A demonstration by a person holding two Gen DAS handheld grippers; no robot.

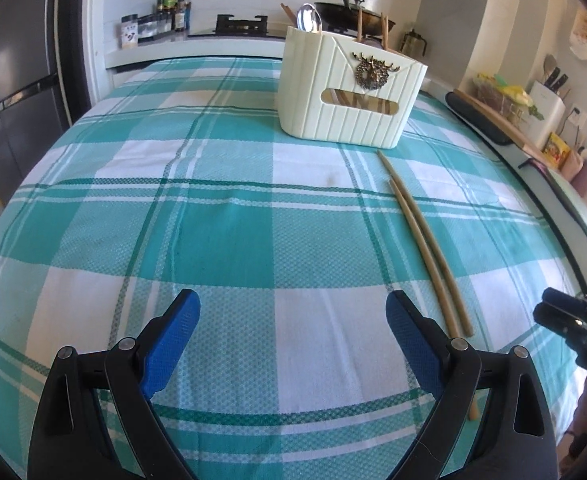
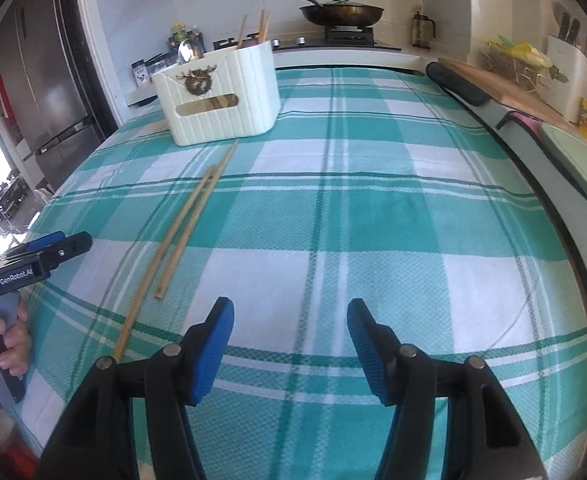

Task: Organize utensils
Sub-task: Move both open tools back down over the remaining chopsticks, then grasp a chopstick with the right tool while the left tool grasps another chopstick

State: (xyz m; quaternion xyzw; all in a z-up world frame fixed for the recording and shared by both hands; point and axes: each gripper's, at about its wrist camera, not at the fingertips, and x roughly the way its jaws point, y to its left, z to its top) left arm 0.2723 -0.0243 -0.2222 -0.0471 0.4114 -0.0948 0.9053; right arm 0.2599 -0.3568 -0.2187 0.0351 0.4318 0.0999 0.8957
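Note:
Two wooden chopsticks [image 1: 425, 236] lie side by side on the teal checked tablecloth, in front of a cream utensil holder [image 1: 349, 92] that holds a metal spoon [image 1: 308, 18] and more chopsticks. In the right wrist view the chopsticks [image 2: 181, 240] lie left of centre and the holder [image 2: 217, 92] stands far left. My left gripper [image 1: 293, 328] is open and empty, just left of the chopsticks' near ends. My right gripper [image 2: 289, 332] is open and empty, right of the chopsticks.
A stove with a lidded pan [image 2: 341, 10] and spice bottles [image 1: 161, 20] stand behind the table. A cutting board [image 2: 505, 88], a basket and a knife block [image 2: 569, 64] line the right counter. A fridge [image 1: 17, 80] stands at left.

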